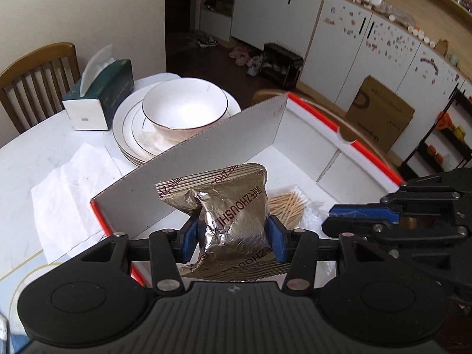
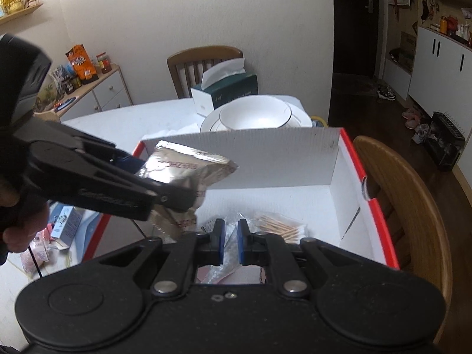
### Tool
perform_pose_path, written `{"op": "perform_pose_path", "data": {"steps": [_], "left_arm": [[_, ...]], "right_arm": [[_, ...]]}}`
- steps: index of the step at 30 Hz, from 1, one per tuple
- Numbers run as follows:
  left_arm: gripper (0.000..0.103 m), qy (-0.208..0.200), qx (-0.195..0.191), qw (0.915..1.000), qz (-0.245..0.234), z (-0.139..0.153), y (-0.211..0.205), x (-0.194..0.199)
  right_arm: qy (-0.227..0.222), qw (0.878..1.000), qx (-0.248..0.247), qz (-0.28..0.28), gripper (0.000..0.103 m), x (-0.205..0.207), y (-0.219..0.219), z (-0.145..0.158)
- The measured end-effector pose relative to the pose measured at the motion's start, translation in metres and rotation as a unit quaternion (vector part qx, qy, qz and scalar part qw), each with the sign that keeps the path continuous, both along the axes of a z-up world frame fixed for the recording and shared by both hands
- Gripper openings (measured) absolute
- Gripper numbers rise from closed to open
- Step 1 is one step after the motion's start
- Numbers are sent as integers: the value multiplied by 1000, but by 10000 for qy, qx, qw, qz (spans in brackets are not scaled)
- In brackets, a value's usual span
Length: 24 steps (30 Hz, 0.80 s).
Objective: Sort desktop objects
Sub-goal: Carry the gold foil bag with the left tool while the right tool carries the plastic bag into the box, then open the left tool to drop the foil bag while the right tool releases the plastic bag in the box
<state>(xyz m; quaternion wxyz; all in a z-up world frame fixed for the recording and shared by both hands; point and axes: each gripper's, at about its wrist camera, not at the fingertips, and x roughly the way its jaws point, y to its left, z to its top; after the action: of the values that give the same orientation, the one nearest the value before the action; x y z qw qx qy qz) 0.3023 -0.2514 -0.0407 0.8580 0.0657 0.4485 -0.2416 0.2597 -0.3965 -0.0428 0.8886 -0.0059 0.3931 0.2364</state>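
My left gripper (image 1: 233, 233) is shut on a gold foil snack packet (image 1: 230, 203) and holds it above the near left part of a white cardboard box with red edges (image 1: 309, 135). The packet and left gripper also show in the right wrist view (image 2: 183, 168). A clear bag of cotton swabs (image 1: 287, 203) lies on the box floor; it also shows in the right wrist view (image 2: 277, 225). My right gripper (image 2: 230, 243) hangs over the box's near edge with its jaws a narrow gap apart and nothing clearly between them.
A white bowl (image 1: 184, 104) on stacked plates and a green tissue box (image 1: 100, 94) stand behind the box. A crumpled tissue (image 1: 73, 183) lies to its left. Small packets (image 2: 59, 227) lie on the table left of the box. Wooden chairs (image 2: 413, 194) surround the table.
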Motion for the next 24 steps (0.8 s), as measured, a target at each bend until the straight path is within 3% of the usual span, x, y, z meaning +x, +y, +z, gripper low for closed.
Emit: {"op": "perform_pose_path", "data": {"steps": [16, 24], "left_arm": [[48, 668, 497, 9964, -180, -46, -19, 25], [49, 920, 615, 9937, -189, -57, -21, 27]], "right_arm": [[529, 9984, -138, 123, 8, 14, 3, -39], [710, 9972, -206, 120, 20, 18, -1, -48]]}}
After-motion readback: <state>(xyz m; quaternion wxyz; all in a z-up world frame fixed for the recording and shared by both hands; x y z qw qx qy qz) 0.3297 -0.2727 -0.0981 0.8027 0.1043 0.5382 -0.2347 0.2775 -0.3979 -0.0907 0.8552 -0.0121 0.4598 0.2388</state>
